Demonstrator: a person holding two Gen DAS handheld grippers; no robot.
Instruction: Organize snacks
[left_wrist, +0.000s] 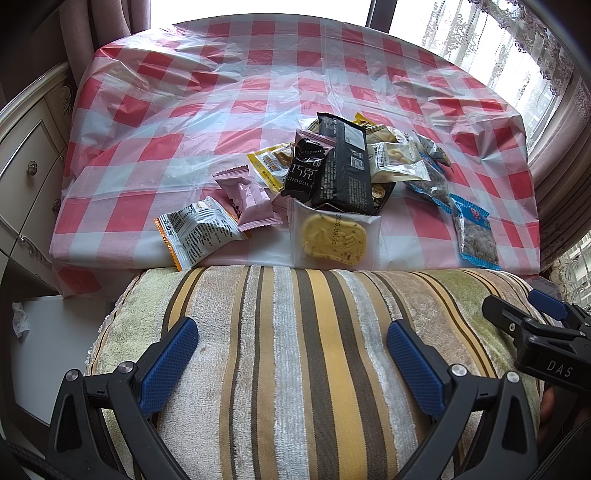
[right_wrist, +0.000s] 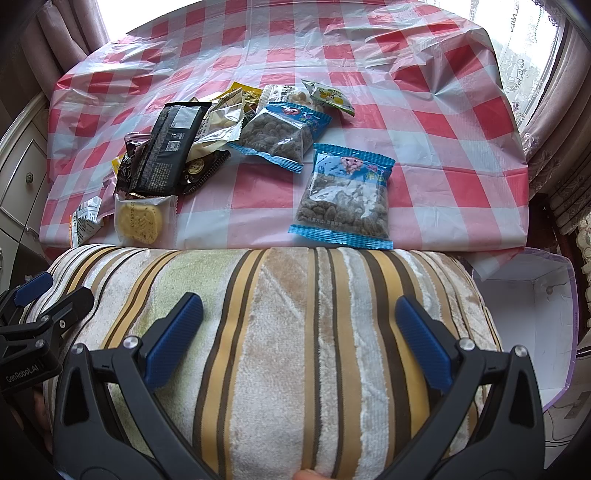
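- Left gripper (left_wrist: 291, 354): jaws wide apart, holding nothing, above a striped cushion (left_wrist: 295, 369) at the near edge of the surface.
- Right gripper (right_wrist: 299, 328): jaws wide apart, holding nothing, over the same cushion; the two grippers sit side by side, each visible at the edge of the other's view.
- Surface (left_wrist: 184, 110): covered by a red-and-white checked plastic cloth.
- Snack pile (left_wrist: 332, 166): packets heaped at the near middle of the cloth, a long black packet (left_wrist: 345, 166) on top, a chocolate packet (left_wrist: 304, 170) leaning beside it.
- Clear-wrapped yellow biscuit (left_wrist: 334, 240): at the near edge, touching the pile.
- Pink packet (left_wrist: 251, 203) and white-and-orange packet (left_wrist: 199, 232): left of the pile; seen in full only by the left wrist.
- Two blue-edged bags of dark pieces (right_wrist: 347, 195) (right_wrist: 284, 134): right of the pile; shown in full only by the right wrist.
- Green-and-yellow packet (right_wrist: 328, 96): behind the blue bags, right-wrist view only.
- White box (right_wrist: 532, 314): right of the cushion, right-wrist view only.
- Cabinet with drawers (left_wrist: 26, 147): left of the surface.
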